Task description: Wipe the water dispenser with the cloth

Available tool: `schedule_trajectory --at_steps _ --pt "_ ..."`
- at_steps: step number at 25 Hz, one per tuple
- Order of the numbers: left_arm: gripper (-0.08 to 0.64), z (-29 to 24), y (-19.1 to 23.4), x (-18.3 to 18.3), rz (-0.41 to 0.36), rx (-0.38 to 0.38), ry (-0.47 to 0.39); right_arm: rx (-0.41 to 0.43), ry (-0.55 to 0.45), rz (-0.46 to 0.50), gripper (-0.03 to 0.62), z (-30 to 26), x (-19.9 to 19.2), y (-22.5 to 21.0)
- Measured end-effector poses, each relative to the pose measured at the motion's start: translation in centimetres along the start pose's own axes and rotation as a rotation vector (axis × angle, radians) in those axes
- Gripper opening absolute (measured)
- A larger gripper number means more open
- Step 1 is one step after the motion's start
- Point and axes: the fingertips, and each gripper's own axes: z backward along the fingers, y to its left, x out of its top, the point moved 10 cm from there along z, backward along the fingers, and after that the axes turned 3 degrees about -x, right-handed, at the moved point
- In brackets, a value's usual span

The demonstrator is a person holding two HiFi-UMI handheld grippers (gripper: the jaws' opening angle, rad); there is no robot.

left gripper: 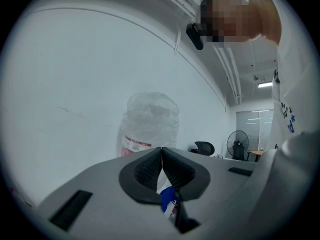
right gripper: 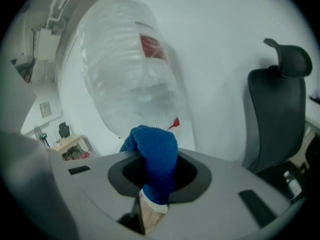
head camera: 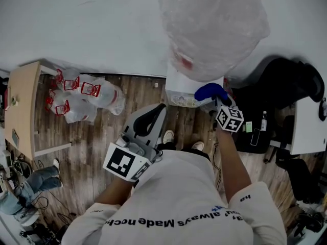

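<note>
The white water dispenser (head camera: pixel 183 88) stands against the wall with a large plastic-wrapped bottle (head camera: pixel 212 27) on top. My right gripper (head camera: pixel 213 100) is shut on a blue cloth (head camera: pixel 210 91), held at the dispenser's upper right front corner. In the right gripper view the blue cloth (right gripper: pixel 153 154) bulges out between the jaws, with the wrapped bottle (right gripper: pixel 127 79) just beyond. My left gripper (head camera: pixel 152 115) hangs left of the dispenser, away from it, jaws shut with nothing between them. In the left gripper view the bottle (left gripper: pixel 150 121) shows past the shut pads (left gripper: pixel 148 170).
A black office chair (head camera: pixel 286 80) stands right of the dispenser, with a white table (head camera: pixel 308 126) past it. A wooden table (head camera: pixel 23 103) and several clear bags (head camera: pixel 84 96) lie at the left. Another person's leg (head camera: pixel 30 185) shows at lower left.
</note>
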Motion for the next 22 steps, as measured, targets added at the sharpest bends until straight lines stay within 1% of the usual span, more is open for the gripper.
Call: schedule_trajectory --at_steps 2,4,8,11,17,19,22 --pt "0.02 0.2 0.4 0.0 0.005 0.001 0.0 0.025 -0.036 -0.096 0.094 0.7 0.1 2.2" --pt "0.02 0.5 0.8 -0.1 0.009 0.001 0.001 0.057 -0.049 -0.175 0.094 1.1 -0.1 4.5" --pt "0.02 1.1 1.8 -0.1 0.011 0.005 0.004 0.138 -0.036 -0.286 0.094 0.8 -1.3 8.7" --pt "0.02 1.4 2.5 -0.1 0.013 0.009 0.006 0.191 -0.011 -0.317 0.094 -0.2 -2.3 11.6" --pt "0.02 2.4 3.5 -0.2 0.02 0.018 0.01 0.275 0.057 -0.322 0.095 -2.7 -4.6 16.3" --pt "0.02 2.8 3.9 -0.2 0.021 0.026 0.013 0.286 0.084 -0.325 0.095 -3.6 -5.4 17.5" --pt "0.02 3.4 4.3 -0.3 0.022 0.039 0.016 0.282 0.133 -0.356 0.095 -5.4 -6.8 18.5"
